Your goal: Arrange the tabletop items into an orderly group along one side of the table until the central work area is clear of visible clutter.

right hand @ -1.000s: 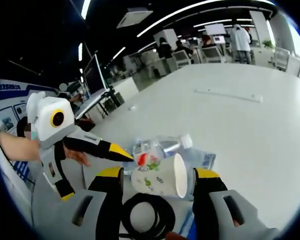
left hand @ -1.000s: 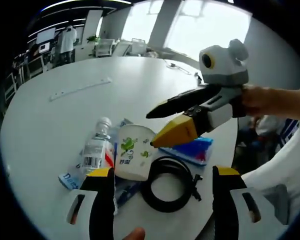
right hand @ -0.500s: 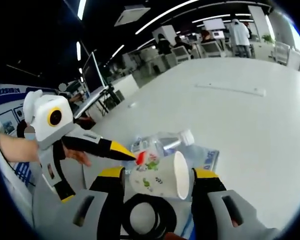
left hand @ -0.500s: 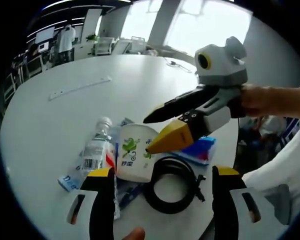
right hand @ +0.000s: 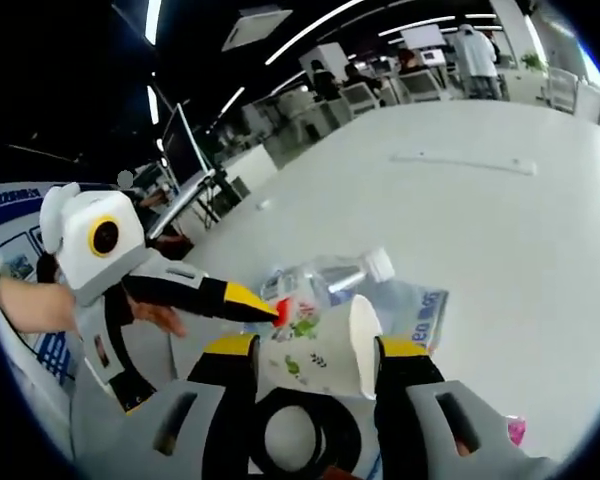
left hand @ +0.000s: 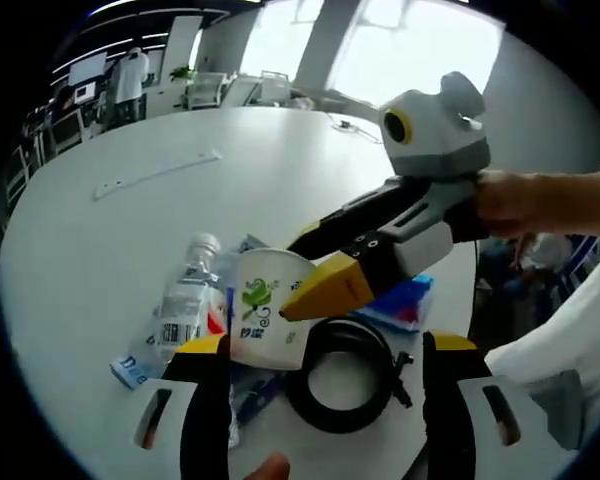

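- Your right gripper (right hand: pixel 313 352) has its jaws closed on the paper cup (right hand: pixel 320 352), lying sideways, probably to carry it to the group.
- Your left gripper (left hand: pixel 325 350) is wide apart, empty.
- Water bottle (left hand: pixel 185 300) lies at nine o'clock of the cup; black cable coil (left hand: pixel 345 375) at five, crowding any set-down.

White paper cup (left hand: pixel 263 312) with green leaf sprigs printed on its side, and beside the cup a clear water bottle (left hand: pixel 187 296) with a white cap and a red-and-white label. Glossy black cable coil (left hand: pixel 342 372) on the cup's other side, and past that a blue packet (left hand: pixel 404 301) with a pink edge. Under the bottle, a pale wrapper (right hand: pixel 417 312) with blue lettering. Table (left hand: pixel 110 240) plain white. The right gripper (left hand: pixel 302 273) is grey-bodied, black jaws, yellow tips.
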Tool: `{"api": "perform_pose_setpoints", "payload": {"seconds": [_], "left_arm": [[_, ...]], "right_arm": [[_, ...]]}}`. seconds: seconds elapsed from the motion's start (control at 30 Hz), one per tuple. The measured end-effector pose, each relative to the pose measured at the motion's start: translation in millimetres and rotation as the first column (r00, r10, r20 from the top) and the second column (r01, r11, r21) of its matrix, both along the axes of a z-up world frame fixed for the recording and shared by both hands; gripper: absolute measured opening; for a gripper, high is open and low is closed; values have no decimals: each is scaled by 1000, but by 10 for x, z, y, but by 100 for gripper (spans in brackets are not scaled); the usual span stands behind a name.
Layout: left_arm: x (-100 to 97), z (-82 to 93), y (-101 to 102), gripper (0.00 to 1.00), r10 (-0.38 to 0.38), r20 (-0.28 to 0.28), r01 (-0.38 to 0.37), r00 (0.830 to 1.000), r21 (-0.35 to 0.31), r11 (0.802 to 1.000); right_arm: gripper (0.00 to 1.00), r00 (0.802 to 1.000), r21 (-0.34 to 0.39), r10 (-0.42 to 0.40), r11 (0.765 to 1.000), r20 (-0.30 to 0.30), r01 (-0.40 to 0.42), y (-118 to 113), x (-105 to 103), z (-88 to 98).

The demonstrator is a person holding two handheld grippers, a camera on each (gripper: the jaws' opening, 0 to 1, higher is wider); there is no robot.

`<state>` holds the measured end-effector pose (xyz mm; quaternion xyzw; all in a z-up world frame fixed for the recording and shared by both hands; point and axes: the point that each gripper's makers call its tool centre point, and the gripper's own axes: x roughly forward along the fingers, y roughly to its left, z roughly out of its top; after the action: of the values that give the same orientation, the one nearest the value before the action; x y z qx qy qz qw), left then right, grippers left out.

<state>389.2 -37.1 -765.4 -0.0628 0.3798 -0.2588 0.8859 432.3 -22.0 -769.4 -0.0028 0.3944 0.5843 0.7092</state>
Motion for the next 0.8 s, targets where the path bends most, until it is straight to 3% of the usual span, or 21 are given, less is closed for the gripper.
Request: {"api": "perform_pose_setpoints", "payload": {"seconds": [0.23,0.6,0.8], "left_arm": [[13,8,-11,75,1,0,-1,1000,-4,1000],[24,2,-5,74,7,3,-7,1000,-13,1000],[20,0,-7,74,8,1,-8,1000,-14,1000]], "right_arm": [[37,1000,-4,1,1000,-16,-1,9,-9,-46],[14,1000,19,-3,1000,-30,3,14,-22,-39],[11,999,38,0,999,-49,2,29,-41,-11]]}}
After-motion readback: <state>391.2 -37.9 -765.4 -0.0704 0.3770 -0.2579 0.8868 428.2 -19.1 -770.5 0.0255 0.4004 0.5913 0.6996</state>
